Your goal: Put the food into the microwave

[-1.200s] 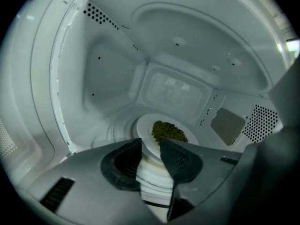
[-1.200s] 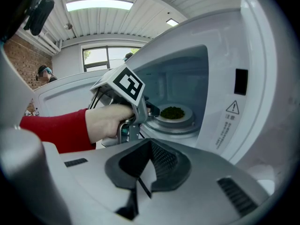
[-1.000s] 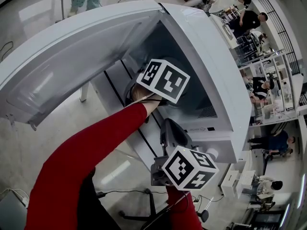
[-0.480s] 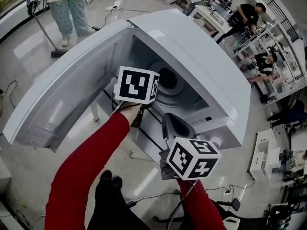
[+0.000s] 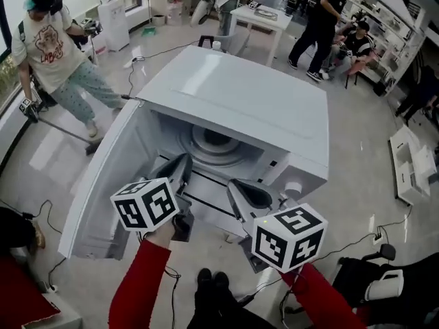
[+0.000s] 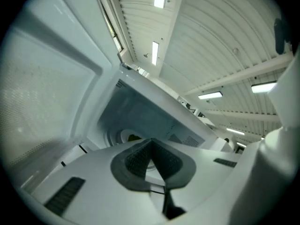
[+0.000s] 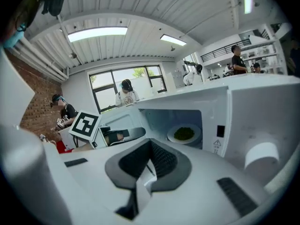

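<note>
The left gripper (image 6: pixel 151 143) has its jaws pressed together at the tips. They have just been closing, and nothing lies between the pads. It is held in front of the open microwave (image 5: pixel 236 98), on the door side of the opening, and points in at the cavity. The right gripper (image 7: pixel 151 146) also has its pads meeting at the tips and carries nothing. It hangs just beside the left one, before the right part of the opening and near the control panel with its white knob (image 7: pixel 261 156). Neither gripper touches the microwave. Red sleeves (image 5: pixel 140 279) run from both grippers back to the lower edge of the head view. The microwave door (image 5: pixel 103 177) stands swung wide to the left, its inner face turned toward the grippers. Inside the cavity, the green food (image 7: pixel 183 133) lies in the middle of a white plate (image 7: pixel 183 142). The plate rests flat on the cavity floor, roughly at its centre and well apart from both grippers. Beyond the microwave is a pale, glossy floor (image 5: pixel 357 142). A person (image 5: pixel 51 46) stands on it at the upper left with a long-handled tool, and other people are gathered around a white table (image 5: pixel 257 18) at the far side.
</note>
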Motion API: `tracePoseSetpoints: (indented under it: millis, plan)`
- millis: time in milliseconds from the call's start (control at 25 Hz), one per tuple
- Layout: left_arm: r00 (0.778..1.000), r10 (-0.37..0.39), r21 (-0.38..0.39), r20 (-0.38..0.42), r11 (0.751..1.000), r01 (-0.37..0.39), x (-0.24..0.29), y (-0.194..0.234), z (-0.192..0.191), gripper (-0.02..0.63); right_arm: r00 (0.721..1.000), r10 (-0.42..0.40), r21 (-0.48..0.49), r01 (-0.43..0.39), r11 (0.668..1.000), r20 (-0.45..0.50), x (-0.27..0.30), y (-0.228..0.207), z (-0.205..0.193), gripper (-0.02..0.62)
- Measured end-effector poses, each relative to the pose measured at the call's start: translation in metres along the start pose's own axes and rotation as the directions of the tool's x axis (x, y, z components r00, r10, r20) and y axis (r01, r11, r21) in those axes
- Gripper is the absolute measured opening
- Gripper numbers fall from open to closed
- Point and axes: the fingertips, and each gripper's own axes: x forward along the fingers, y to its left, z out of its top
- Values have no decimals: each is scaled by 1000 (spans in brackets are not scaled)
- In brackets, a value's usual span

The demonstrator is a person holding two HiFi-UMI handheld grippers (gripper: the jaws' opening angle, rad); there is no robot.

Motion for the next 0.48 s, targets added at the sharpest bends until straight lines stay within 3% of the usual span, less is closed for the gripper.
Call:
tracePoseSetpoints:
  millis: [160, 480]
  plan:
    - [998, -59, 34, -2, 998, 59, -31, -27, 4, 9, 998, 34, 42, -37, 998, 58, -30, 16, 6, 14]
    - [975, -215, 8, -57, 976, 216, -85, -83, -25, 8, 987, 80, 123, -97, 988, 137, -87, 30, -7, 14]
